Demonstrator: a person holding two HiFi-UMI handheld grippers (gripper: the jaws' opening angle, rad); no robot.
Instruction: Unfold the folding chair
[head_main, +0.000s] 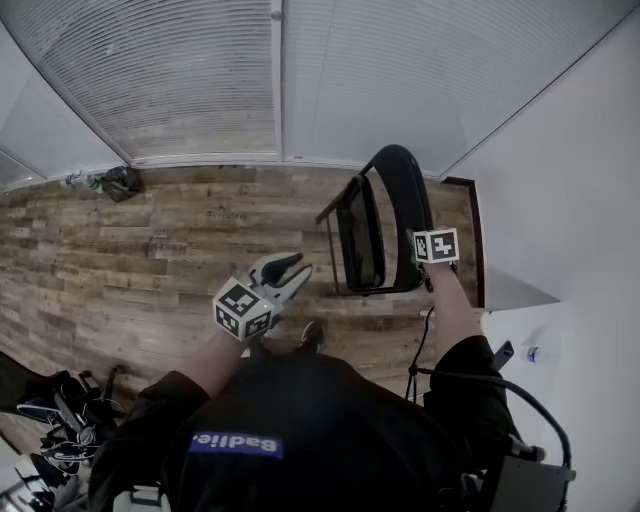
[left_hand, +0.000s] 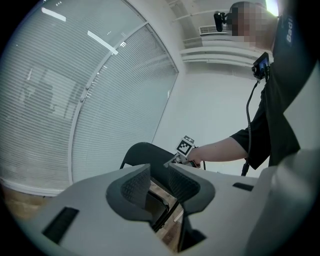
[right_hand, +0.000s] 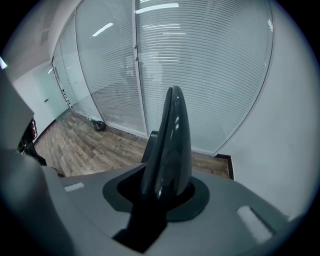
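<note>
Black folding chair (head_main: 398, 172) in right gripper (right_hand: 167, 186), left gripper (left_hand: 159, 182) level, parted

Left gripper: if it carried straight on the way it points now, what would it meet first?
Most likely the folding chair: its dark frame shows right between the open jaws of the left gripper. How far off it is, the views don't settle.

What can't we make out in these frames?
Folding chair legs: left gripper view, blocked by left claw body.
Dark object by the window: head view, too small to identify.
Black clutter at lower left: head view, cut off by the edge.
</note>
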